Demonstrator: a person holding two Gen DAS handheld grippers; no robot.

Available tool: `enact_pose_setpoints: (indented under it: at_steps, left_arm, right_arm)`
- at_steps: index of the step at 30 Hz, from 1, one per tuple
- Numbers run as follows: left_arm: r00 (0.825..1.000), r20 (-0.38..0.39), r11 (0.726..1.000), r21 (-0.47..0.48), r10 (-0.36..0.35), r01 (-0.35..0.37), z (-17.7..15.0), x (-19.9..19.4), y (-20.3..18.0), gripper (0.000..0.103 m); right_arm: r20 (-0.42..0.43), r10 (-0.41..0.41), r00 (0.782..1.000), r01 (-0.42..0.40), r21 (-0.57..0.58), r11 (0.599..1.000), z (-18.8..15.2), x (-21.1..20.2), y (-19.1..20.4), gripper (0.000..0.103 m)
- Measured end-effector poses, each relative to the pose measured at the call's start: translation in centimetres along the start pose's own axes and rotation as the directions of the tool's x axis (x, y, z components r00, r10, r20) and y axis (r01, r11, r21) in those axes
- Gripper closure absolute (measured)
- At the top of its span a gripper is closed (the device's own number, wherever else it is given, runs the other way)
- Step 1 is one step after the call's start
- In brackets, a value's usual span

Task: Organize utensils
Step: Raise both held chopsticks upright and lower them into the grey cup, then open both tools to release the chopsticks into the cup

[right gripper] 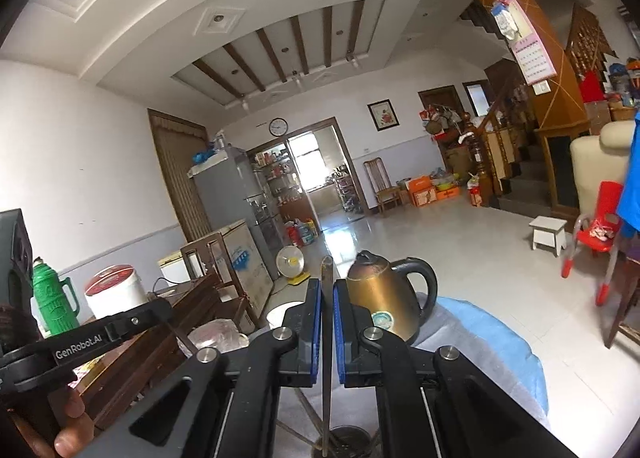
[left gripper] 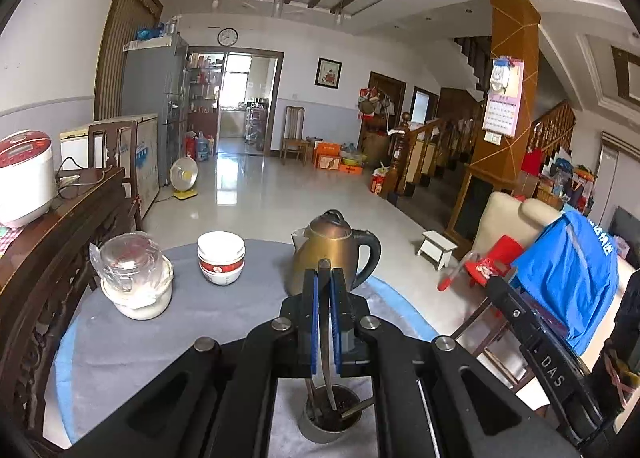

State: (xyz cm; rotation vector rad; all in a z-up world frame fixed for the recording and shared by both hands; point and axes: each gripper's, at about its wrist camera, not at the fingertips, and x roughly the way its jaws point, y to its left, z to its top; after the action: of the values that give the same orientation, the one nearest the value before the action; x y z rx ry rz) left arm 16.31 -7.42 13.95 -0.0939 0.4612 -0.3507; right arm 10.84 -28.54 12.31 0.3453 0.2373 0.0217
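Both tools are closed on utensils: the left tool (left gripper: pixel 324 274) pinches a spoon handle (left gripper: pixel 329 374), the right tool (right gripper: pixel 327 290) a chopstick (right gripper: pixel 327 338), above the cup (left gripper: pixel 332 416) (near the kettle (left gripper: pixel 328 254)).

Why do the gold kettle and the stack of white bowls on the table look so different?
The kettle is brassy gold metal with a black handle and a lid knob; the stacked bowls are white with a red band and have no handle. The kettle stands taller than the bowls. The kettle is one closed vessel; the bowls are several nested together. Both stand upright on the grey tablecloth.
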Motion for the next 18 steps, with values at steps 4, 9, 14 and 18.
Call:
enact_pose_setpoints:
  at_steps: [4, 9, 14, 18]
  left_arm:
    - [0.999, -0.03, 1.0, 0.005, 0.017, -0.016, -1.5, 2.0, -0.8, 0.097]
    - [0.995, -0.096, 0.999, 0.01, 0.033, -0.032, -3.5, 4.2, -1.1, 0.097]
    - [0.987, -0.157, 1.0, 0.009, 0.026, -0.025, -4.6, 5.3, -0.9, 0.097]
    - [0.98, -0.198, 1.0, 0.016, 0.016, -0.014, -5.2, 5.3, -0.9, 0.097]
  right_arm:
    - [-0.045, -0.02, 0.999, 0.021, 0.009, 1.0, -1.2, 1.3, -1.3, 0.096]
    - [-0.094, -0.027, 0.995, 0.028, 0.01, 1.0, -2.7, 2.2, -2.2, 0.096]
    - [-0.138, -0.024, 0.99, 0.027, 0.017, 0.999, -3.5, 2.6, -2.8, 0.096]
    - [-0.193, 0.006, 0.981, 0.007, 0.067, 0.998, -4.2, 3.0, -3.4, 0.094]
